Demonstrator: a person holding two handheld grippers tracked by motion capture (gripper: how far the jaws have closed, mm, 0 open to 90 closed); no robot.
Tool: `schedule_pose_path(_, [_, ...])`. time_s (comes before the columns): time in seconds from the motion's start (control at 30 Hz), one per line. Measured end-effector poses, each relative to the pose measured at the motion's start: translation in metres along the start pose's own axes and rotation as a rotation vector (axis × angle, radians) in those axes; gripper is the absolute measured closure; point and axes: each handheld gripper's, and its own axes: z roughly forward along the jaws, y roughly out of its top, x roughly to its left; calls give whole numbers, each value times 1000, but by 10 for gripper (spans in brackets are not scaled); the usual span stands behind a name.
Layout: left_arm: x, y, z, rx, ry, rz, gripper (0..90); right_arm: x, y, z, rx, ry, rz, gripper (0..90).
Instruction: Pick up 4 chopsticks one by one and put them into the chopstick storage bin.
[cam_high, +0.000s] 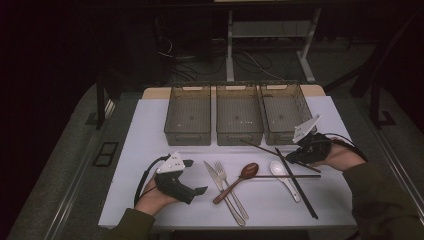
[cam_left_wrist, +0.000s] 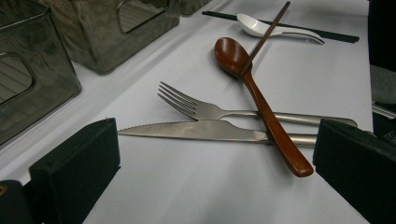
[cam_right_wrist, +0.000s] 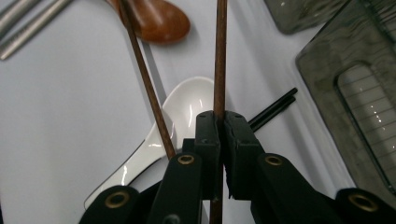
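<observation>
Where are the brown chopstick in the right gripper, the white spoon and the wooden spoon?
brown chopstick (cam_right_wrist: 220, 60), right gripper view, shaft above the jaws.
white spoon (cam_right_wrist: 189, 105), right gripper view, bowl.
wooden spoon (cam_left_wrist: 231, 53), left gripper view, bowl.

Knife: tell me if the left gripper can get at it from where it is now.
Probably yes. The left gripper is open, and the knife lies on the table between its jaws with bare table in front. One catch: the brown spoon lies across the handle, so a grab there would disturb it.
</observation>
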Motion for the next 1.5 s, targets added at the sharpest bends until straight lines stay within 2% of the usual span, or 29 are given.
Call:
schedule_pose_path(0.1, [0, 0, 0, -3, 0, -1, 0, -1, 5, -4, -34, 19, 24, 838])
schedule_pose_path(0.67, [0, -1, 0, -5, -1, -16, 0, -9, 42, -8, -89, -35, 134, 838])
schedule_pose_path(1.07, [-1, -1, -1, -10, 8, -12, 0, -13, 61, -9, -201, -64, 239, 838])
schedule_pose_path(1.3, [-1, -2, -2, -3, 11, -8, 0, -13, 78, -3, -246, -61, 258, 838])
schedule_pose_path(1.5, [-1, -3, -2, -14, 16, -21, 0, -12, 96, 5, -268, -74, 267, 838])
